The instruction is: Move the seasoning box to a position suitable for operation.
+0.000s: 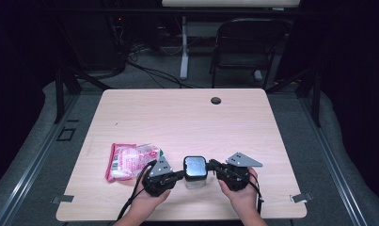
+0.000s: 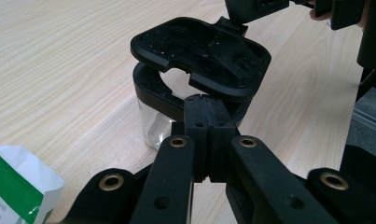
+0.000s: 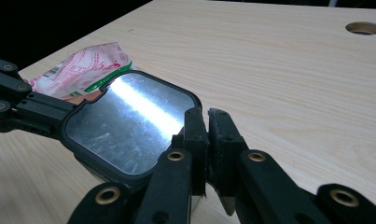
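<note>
A small clear jar (image 1: 195, 182) stands near the table's front edge, between my two grippers. Its black lid (image 1: 195, 167) has a shiny metal top (image 3: 125, 121). In the left gripper view the lid (image 2: 199, 51) is tipped up off the black collar (image 2: 150, 88) over the glass body (image 2: 150, 128). My left gripper (image 2: 208, 105) is shut, its tips pinched at the collar's near edge (image 1: 181, 174). My right gripper (image 3: 206, 119) is shut on the lid's edge from the other side (image 1: 210, 165), and it shows holding the lid's far tab (image 2: 237, 21).
A pink, white and green snack packet (image 1: 130, 160) lies left of the jar, close to the left hand (image 3: 83, 65). The wooden table (image 1: 187, 117) has a cable hole (image 1: 216, 100) near its far edge. A folding chair (image 1: 246, 47) stands behind.
</note>
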`<state>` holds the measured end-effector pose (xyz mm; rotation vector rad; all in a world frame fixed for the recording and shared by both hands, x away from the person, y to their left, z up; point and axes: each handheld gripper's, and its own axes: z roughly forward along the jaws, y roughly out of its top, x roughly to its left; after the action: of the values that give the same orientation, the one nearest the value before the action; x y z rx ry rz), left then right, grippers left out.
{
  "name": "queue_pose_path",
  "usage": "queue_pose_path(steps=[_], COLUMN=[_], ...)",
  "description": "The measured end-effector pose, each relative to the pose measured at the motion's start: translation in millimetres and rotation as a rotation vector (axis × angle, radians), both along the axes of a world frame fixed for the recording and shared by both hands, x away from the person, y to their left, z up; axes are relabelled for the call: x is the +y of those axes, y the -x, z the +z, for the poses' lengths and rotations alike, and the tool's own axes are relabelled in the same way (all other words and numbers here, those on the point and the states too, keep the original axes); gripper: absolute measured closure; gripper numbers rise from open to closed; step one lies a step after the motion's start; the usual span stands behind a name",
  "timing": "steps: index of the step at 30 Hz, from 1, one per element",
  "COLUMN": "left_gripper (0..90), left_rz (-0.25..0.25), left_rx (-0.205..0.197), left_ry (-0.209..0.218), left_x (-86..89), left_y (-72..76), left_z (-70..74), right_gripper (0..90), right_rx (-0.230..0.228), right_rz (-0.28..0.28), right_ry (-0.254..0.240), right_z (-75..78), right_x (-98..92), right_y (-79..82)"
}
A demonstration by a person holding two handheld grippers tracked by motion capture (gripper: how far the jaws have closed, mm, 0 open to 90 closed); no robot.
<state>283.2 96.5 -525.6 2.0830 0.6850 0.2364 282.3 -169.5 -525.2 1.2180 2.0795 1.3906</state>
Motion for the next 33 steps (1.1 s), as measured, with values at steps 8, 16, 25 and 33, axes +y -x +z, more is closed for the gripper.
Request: queue_pose_path(steps=[8, 16, 25, 33], left_gripper=[89.8, 89.5, 89.4, 89.2], left_rz=[-0.004, -0.007, -0.011, -0.013], left_rx=[-0.006, -0.019, -0.029, -0.036], left_ry=[0.009, 0.013, 0.011, 0.021], left_x=[-1.8, -2.9, -4.7, -6.3], left_y=[0.2, 0.6, 0.1, -0.2], left_z=[2.9, 8.0, 13.0, 16.4], right_gripper=[86.1, 86.6, 86.8, 86.7], right_rx=[0.0, 0.001, -0.001, -0.001], right_rz=[0.001, 0.0, 0.002, 0.0], right_ry=[-0.002, -0.003, -0.003, -0.005], right_z=[-0.3, -0.7, -1.2, -1.7], right_x=[-0.7, -1.4, -2.1, -2.2], right_y=[-0.2, -0.1, -0.1, -0.4])
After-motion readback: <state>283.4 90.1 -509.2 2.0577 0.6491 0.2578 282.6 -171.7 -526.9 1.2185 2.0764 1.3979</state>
